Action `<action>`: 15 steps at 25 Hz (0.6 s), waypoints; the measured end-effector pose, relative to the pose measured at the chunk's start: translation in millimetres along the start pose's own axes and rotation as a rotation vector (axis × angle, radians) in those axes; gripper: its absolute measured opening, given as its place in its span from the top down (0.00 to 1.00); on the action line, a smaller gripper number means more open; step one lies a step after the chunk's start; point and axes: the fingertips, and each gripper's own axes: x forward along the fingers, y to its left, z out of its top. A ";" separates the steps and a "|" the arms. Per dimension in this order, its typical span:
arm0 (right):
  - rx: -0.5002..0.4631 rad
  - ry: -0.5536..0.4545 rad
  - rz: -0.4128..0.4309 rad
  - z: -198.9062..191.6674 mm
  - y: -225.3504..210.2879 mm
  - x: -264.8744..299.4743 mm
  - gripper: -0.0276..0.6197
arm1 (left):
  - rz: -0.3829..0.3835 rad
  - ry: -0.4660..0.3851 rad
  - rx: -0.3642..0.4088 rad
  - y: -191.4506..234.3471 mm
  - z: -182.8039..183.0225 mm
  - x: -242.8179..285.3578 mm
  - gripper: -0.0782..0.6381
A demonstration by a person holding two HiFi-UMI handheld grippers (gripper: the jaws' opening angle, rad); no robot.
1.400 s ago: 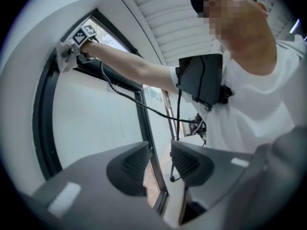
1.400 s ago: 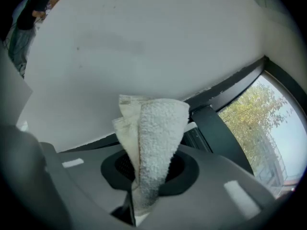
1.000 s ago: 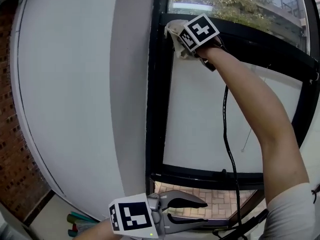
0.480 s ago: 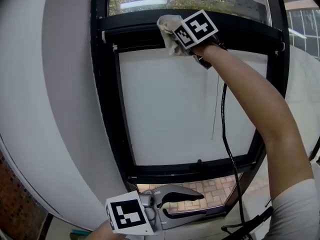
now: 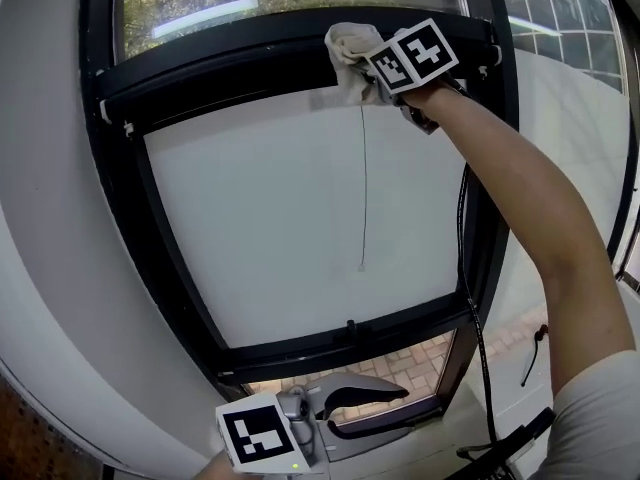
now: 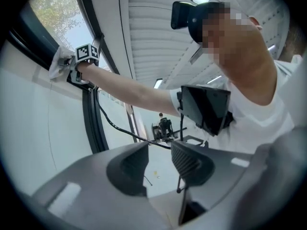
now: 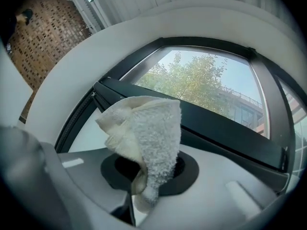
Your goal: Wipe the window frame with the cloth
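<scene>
While left tool (image 5: 420,411) gapes, right tool (image 5: 368,76) pinches cloth (image 5: 347,48) (pressed to frame (image 5: 220,68))

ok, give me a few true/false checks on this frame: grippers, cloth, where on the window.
The right gripper is shut on the cloth. True.
The cloth is down at the bottom bar. False: it is up at the upper crossbar of the window frame.
The left gripper holds a second cloth. False: its jaws stand apart with nothing between them.
A thin cord hangs in front of the white pane. True.
</scene>
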 end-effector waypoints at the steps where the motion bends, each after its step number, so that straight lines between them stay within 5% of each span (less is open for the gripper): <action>1: 0.006 0.002 -0.010 -8.3 -14.0 -7.0 0.84 | -0.006 0.002 0.001 2.2 -0.9 7.7 0.66; 15: 0.101 0.043 -0.195 -120.4 -198.1 -101.0 0.84 | -0.032 0.049 -0.002 30.8 -6.4 94.5 0.66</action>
